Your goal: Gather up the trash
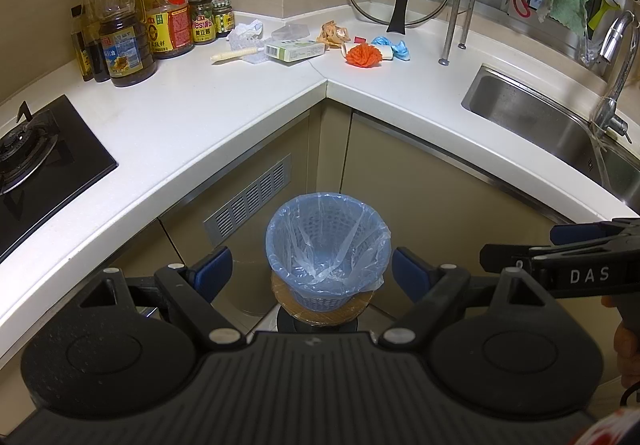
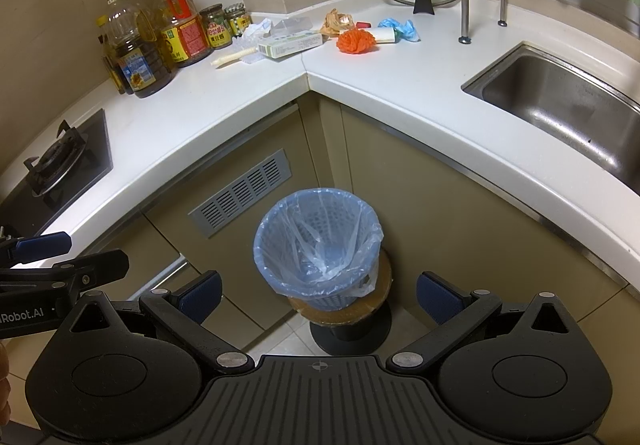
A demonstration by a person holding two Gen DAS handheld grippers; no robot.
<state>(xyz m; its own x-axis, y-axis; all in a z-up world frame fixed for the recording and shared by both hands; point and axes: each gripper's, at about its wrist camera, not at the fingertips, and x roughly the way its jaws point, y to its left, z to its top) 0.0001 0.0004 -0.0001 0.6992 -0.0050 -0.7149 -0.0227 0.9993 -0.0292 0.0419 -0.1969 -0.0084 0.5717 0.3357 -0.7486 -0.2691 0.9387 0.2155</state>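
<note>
Left wrist view: left gripper (image 1: 312, 271) spread wide, nothing between blue pads (image 1: 214, 271). Bin (image 1: 327, 241) with clear liner directly ahead, near, below the counter corner, standing on a round stool (image 1: 320, 315). Trash in a far row on white counter (image 1: 240, 113): crumpled paper (image 1: 245, 32), box (image 1: 295, 50), orange wad (image 1: 363, 55), blue wrapper (image 1: 393, 46).

Right wrist view: right gripper (image 2: 319, 295) likewise released, empty. Bin (image 2: 318, 241) just beyond fingertips. Sink (image 2: 568, 105) at right, hob (image 2: 56, 165) at left.

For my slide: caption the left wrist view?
Open left gripper above lined bin; trash waits on corner counter.
</note>
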